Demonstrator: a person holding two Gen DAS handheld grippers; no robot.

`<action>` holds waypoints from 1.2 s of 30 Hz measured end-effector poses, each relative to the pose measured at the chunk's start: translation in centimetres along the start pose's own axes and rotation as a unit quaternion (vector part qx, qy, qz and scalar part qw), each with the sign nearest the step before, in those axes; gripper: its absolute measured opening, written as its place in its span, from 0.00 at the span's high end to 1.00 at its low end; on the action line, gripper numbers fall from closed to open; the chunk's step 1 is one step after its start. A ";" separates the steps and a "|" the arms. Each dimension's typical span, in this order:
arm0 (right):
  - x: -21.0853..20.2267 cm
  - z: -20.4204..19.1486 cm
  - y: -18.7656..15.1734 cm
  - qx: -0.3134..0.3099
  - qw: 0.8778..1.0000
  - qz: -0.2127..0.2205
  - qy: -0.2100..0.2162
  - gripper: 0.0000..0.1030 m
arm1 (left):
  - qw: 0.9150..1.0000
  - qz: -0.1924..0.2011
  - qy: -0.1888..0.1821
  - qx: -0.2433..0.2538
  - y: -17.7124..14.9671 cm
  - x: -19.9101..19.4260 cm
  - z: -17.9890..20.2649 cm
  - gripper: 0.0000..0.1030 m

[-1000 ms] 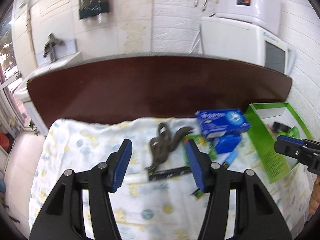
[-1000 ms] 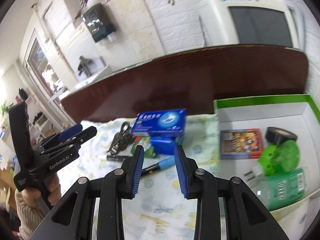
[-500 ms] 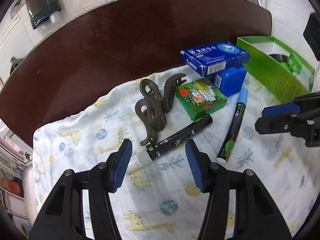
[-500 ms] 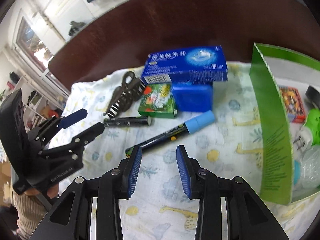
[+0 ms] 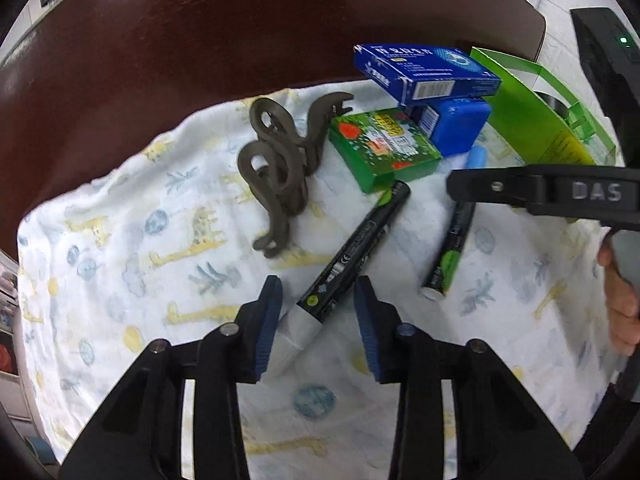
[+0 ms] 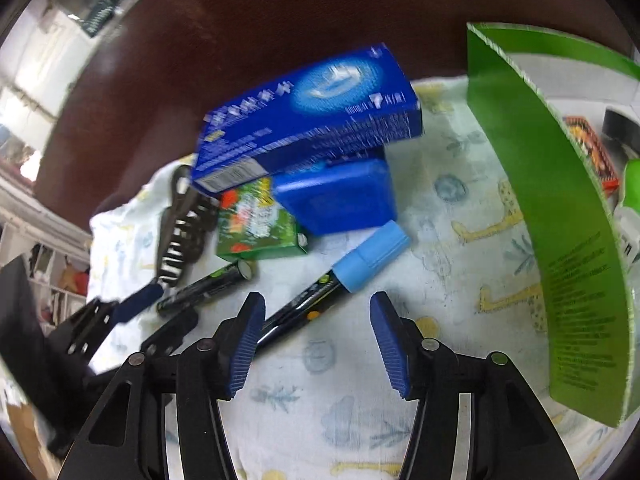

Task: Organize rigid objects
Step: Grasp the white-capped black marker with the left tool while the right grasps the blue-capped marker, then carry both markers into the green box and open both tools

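Two black markers lie on a giraffe-print cloth (image 5: 140,260). My left gripper (image 5: 318,320) points down over the white-capped marker (image 5: 352,252). Its jaws are closing, with the cap end between the pads and a gap on each side. My right gripper (image 6: 318,340) hangs over the blue-capped marker (image 6: 320,296). Its jaws are opening, and the marker's tail lies by the left pad, untouched. A dark hair claw (image 5: 276,172), a green carton (image 5: 384,148), a blue case (image 5: 456,124) and a long blue box (image 5: 424,68) resting on that case sit behind the markers.
A green open box (image 6: 560,240) stands at the right with several items inside. The dark brown table (image 5: 200,40) runs beyond the cloth. In the left wrist view, a finger (image 5: 500,188) of the right gripper crosses above the blue-capped marker (image 5: 448,256), with a hand (image 5: 620,300) at the edge.
Both grippers have come down close to the cloth and tilted downward. The left jaws have narrowed around the white-capped marker. The right jaws have widened over the blue-capped marker.
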State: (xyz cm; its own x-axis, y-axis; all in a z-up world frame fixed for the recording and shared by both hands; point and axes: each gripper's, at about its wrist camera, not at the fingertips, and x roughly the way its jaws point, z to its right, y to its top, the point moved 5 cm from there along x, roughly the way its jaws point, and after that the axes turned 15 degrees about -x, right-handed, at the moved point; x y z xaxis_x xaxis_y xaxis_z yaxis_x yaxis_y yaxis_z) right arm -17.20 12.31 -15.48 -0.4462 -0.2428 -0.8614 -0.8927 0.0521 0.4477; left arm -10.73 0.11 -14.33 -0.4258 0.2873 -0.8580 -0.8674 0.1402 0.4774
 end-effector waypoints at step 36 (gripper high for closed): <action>-12.3 2.7 -0.3 -0.143 0.979 0.145 -0.020 0.83 | 0.995 0.076 -0.055 -0.021 3.1 -7.5 13.1 0.87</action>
State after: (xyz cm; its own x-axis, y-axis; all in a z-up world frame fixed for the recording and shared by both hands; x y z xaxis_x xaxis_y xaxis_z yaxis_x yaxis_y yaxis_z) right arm -11.62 17.88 -5.71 -0.6854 -0.2193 -0.6943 -0.6763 -0.1615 0.7187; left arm -6.86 10.77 -3.97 -0.5236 0.4037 -0.7502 -0.8066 0.0486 0.5891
